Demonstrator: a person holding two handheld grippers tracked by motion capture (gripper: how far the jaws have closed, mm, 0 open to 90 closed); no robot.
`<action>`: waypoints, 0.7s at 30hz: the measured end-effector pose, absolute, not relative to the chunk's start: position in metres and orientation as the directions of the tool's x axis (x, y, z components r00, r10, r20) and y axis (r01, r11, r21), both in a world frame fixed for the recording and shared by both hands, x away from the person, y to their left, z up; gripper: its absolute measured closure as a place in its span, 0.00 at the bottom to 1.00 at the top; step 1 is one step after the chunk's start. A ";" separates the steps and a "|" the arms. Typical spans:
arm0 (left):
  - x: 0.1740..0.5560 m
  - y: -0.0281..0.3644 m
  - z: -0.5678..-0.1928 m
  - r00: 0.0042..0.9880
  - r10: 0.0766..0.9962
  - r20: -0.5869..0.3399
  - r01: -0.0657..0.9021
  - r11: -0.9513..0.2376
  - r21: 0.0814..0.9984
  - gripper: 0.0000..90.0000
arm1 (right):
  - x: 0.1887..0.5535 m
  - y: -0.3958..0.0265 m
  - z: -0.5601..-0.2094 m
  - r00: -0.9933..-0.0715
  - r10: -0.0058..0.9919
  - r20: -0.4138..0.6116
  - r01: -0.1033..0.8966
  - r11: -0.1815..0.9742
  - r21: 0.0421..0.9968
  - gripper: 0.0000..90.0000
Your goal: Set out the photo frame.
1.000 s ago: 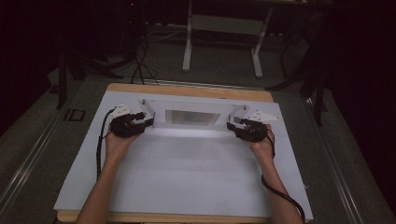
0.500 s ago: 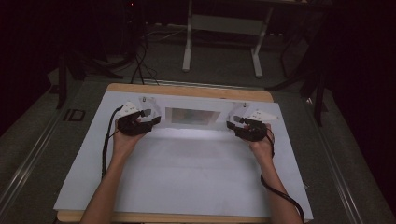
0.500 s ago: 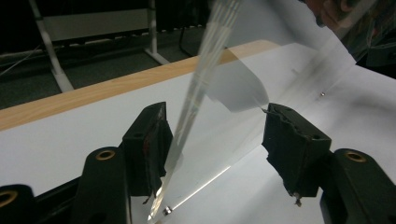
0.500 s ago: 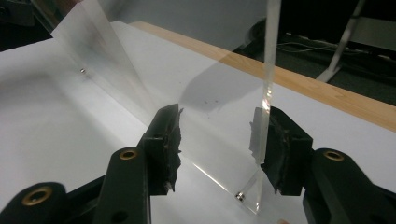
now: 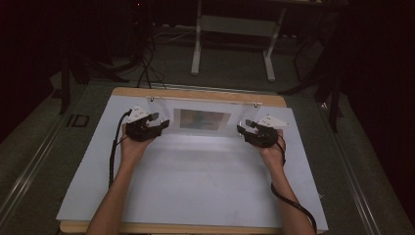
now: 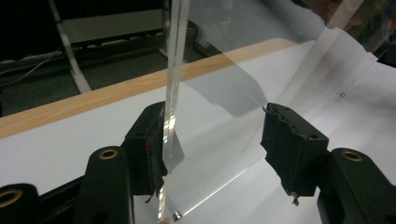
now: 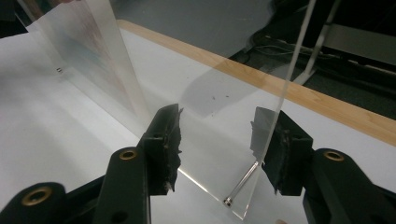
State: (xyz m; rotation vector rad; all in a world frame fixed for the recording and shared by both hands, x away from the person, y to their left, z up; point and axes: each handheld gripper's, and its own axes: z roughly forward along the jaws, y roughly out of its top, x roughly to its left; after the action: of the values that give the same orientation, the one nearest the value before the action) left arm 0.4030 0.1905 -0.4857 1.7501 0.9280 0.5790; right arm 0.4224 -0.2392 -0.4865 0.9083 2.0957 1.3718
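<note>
I hold both hand-held grippers, left (image 5: 164, 125) and right (image 5: 243, 126), jaws apart, flanking the upright clear panel (image 5: 203, 120) to steady its ends.

Looks like a dim lab or recording studio: wooden-edged table (image 5: 205, 94) covered in plain white sheet (image 5: 195, 181), dark grey carpeted floor (image 5: 230, 73), loose black cables (image 5: 147, 68), white metal stand legs (image 5: 198, 44) behind, surroundings blacked out.
</note>
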 end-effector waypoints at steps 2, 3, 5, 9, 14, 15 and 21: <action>0.404 0.190 -0.486 0.582 0.812 -0.045 0.315 -0.174 0.933 0.47 | 0.423 -0.239 -0.486 -0.664 0.747 -0.031 0.272 0.279 0.921 0.56; 0.404 0.190 -0.486 0.582 0.812 -0.045 0.315 -0.174 0.933 0.46 | 0.423 -0.239 -0.486 -0.664 0.747 -0.031 0.272 0.279 0.921 0.56; 0.404 0.189 -0.485 0.579 0.814 -0.044 0.317 -0.175 0.932 0.47 | 0.424 -0.238 -0.486 -0.658 0.752 -0.032 0.273 0.278 0.921 0.56; 0.406 0.189 -0.485 0.575 0.816 -0.049 0.321 -0.170 0.932 0.46 | 0.424 -0.237 -0.485 -0.651 0.758 -0.035 0.275 0.279 0.920 0.56; 0.408 0.189 -0.485 0.568 0.821 -0.057 0.327 -0.162 0.931 0.46 | 0.425 -0.235 -0.485 -0.644 0.764 -0.038 0.279 0.280 0.918 0.56; 0.408 0.188 -0.485 0.565 0.823 -0.059 0.328 -0.158 0.931 0.46 | 0.425 -0.235 -0.485 -0.640 0.767 -0.041 0.278 0.281 0.919 0.56; 0.410 0.187 -0.485 0.553 0.831 -0.061 0.327 -0.149 0.933 0.46 | 0.425 -0.233 -0.485 -0.623 0.780 -0.058 0.270 0.283 0.920 0.56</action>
State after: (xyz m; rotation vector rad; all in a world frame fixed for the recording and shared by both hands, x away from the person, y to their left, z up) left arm 0.4104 0.1873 -0.4855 1.7248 0.9718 0.5921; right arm 0.4251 -0.2326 -0.4850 0.9383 2.0491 1.3206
